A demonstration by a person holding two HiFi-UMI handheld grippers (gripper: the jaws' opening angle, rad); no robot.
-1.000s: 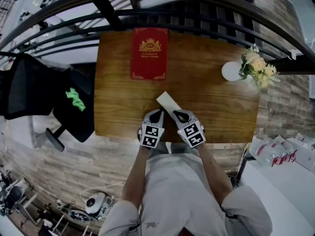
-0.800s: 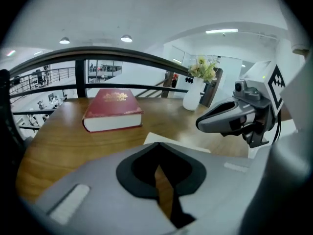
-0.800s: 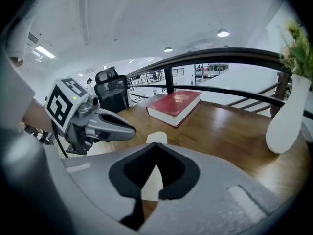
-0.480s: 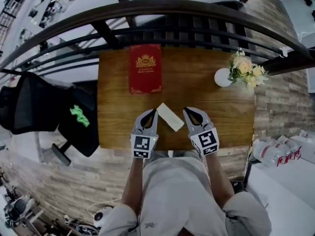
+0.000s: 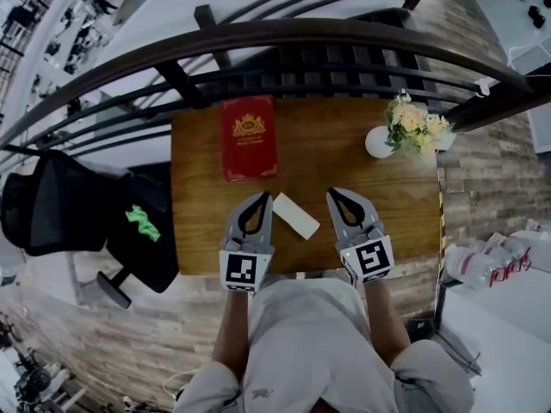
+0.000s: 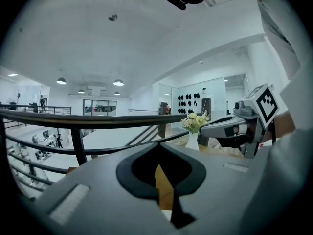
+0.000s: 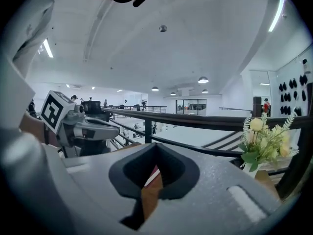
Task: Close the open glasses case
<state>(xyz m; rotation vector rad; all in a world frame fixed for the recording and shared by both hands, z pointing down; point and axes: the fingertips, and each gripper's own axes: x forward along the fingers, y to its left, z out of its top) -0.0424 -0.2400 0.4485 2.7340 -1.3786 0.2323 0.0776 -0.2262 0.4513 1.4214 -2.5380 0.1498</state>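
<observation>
A person stands at a small wooden table (image 5: 379, 196) beside a dark metal railing (image 5: 301, 34), holding a two-jaw gripper in each hand, seen from above. The glasses case (image 5: 295, 215), a plain white oblong, lies slantwise on the near half of the table and shows as a single flat block. It sits between the two grippers and touches neither. The left gripper (image 5: 260, 198) hovers just to the case's left with its jaws pressed together at the tips and nothing held between them. The right gripper (image 5: 334, 194) hovers a little further off on the case's right, its jaws likewise closed on nothing. Both point away from the person, towards the far edge of the table. Beyond the case, near the far left of the table, lies a red book (image 5: 250, 138) with a gold crest on its cover. At the far right corner stands a round white vase (image 5: 378, 143) holding pale yellow flowers (image 5: 413, 127). A black chair (image 5: 142, 222) with a green mark stands on the floor to the table's left.
</observation>
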